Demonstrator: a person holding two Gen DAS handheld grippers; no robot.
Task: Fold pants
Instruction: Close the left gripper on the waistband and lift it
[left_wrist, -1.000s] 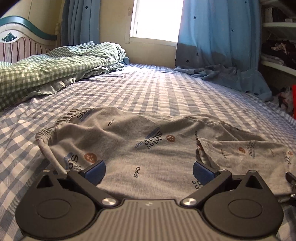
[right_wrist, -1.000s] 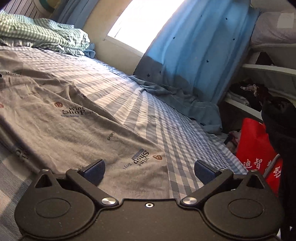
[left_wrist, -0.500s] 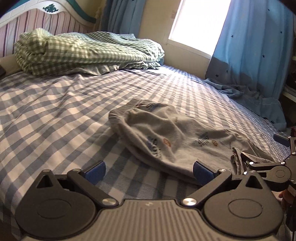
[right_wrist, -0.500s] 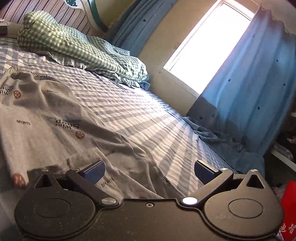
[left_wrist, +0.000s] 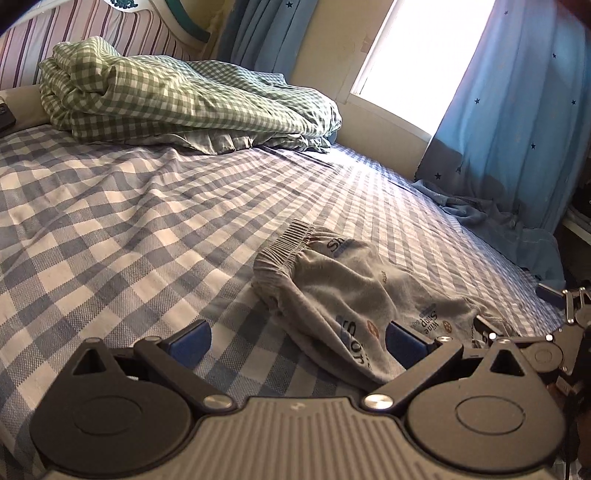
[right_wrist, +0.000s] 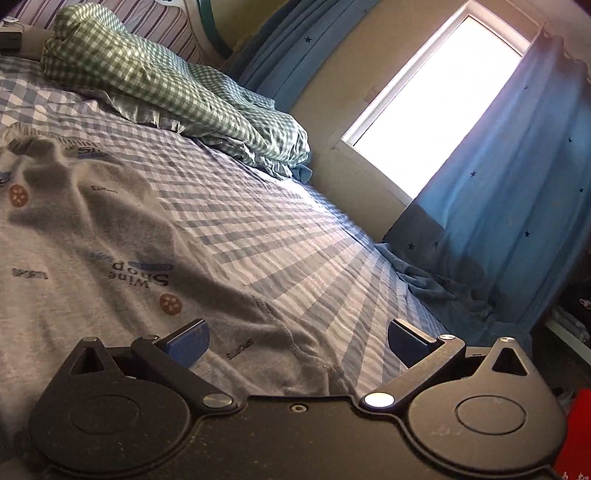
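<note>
1. Grey printed knit pants (left_wrist: 354, 295), elastic waistband: lying rumpled on the blue-and-white checked bedsheet (left_wrist: 110, 229), lower centre-right of the left wrist view; they fill the left half of the right wrist view (right_wrist: 110, 258).
2. Left gripper (left_wrist: 295, 343): jaws spread wide, holding nothing; the right finger's pad sits at the pants' near edge.
3. Right gripper (right_wrist: 295, 341): jaws equally wide, empty, over a stitched hem.
4. Risk, as a judgement: pinching one layer only, or catching sheet with the cloth, would drag the bunched fabric and skew the fold.
5. Obscured: leg layout and the near hem, hidden under both gripper bodies; far-right shelves in shadow; window overexposed.
6. Green gingham quilt (left_wrist: 177, 96): heaped upper left, well apart.
</note>
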